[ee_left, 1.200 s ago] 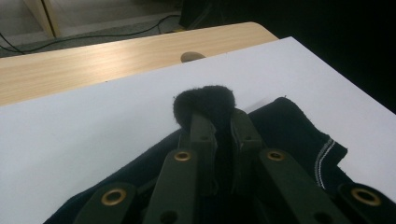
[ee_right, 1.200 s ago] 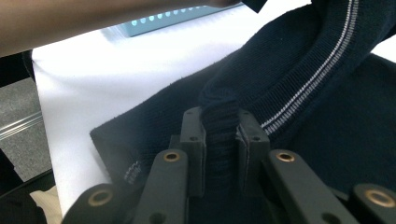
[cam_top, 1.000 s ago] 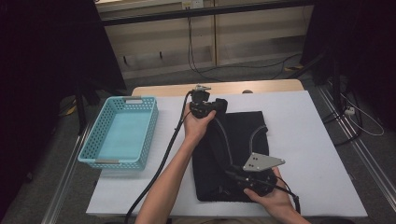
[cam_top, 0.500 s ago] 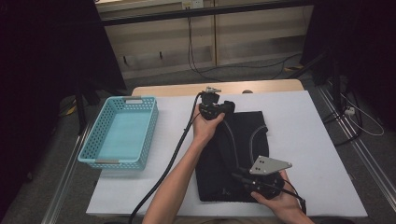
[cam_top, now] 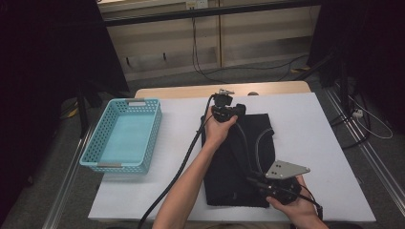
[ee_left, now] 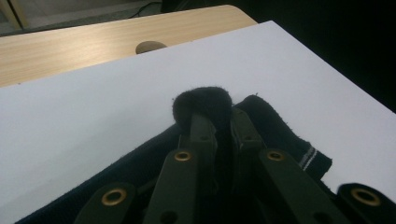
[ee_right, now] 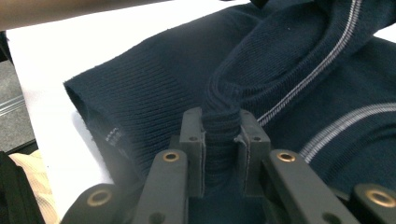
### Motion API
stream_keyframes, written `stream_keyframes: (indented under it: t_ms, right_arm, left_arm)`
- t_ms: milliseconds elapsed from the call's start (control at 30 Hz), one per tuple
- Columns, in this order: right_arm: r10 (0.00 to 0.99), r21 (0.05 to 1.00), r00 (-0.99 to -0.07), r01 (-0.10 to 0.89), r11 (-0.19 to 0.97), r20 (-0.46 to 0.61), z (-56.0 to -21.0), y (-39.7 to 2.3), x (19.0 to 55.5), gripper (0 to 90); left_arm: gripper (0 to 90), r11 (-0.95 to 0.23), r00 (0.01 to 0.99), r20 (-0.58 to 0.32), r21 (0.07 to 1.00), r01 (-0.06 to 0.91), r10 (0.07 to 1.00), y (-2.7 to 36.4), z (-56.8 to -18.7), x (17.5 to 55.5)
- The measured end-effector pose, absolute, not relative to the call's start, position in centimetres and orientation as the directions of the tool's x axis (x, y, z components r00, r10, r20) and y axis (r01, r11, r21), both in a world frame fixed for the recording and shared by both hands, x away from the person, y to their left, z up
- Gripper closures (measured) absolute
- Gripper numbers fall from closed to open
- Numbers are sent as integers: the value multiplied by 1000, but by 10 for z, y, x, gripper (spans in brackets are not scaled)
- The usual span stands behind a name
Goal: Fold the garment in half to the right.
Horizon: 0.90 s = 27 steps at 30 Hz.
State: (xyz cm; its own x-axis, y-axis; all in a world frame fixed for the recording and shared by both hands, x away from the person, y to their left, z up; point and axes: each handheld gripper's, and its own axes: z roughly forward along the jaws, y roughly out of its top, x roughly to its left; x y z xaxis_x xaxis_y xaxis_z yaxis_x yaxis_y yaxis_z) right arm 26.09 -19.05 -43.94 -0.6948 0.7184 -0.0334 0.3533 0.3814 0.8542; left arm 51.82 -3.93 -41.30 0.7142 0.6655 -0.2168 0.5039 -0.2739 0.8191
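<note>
Navy knit sweater (ee_right: 261,70) bunched between both grippers' closed jaws, lying on table (cam_top: 310,119).

An empty light-blue plastic lattice basket (cam_top: 124,134) sits on the left part of the white rectangular table top (cam_top: 325,143). Beyond the white sheet runs a pale wooden table edge (cam_top: 191,90), with black cables (cam_top: 210,71) trailing over the grey floor behind.

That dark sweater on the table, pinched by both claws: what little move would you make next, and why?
Probably carry both pinched folds sideways together toward the sweater's other edge, then lay them down. The left claw is shut on a bunch of knit at the far end and the right claw on a ribbed fold at the near end, so the garment looks mid-fold on the white table.
</note>
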Motion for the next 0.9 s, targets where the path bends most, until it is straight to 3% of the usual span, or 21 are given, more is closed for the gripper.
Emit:
stream_keyframes:
  t_ms: [267,433,600,667,900]
  right_arm:
    - [730,849,-683,366,380,-32,-442,-202,254,750]
    - [729,834,-683,382,398,-35,-449,-203,256,673]
    - [740,831,-672,393,394,-33,-450,-205,258,514]
    - [743,832,-668,395,389,-31,-450,-206,259,480]
    - [762,845,-647,388,367,-34,-446,-208,263,391]
  left_arm:
    - [828,-285,732,-223,818,500,644,-58,-422,515]
    - [793,-309,760,-209,823,476,615,-61,-431,514]
    - [617,-302,762,-217,825,477,610,-56,-431,512]
    - [522,-299,762,-219,826,477,610,-51,-429,511]
    - [338,-308,761,-194,831,463,619,-28,-425,505]
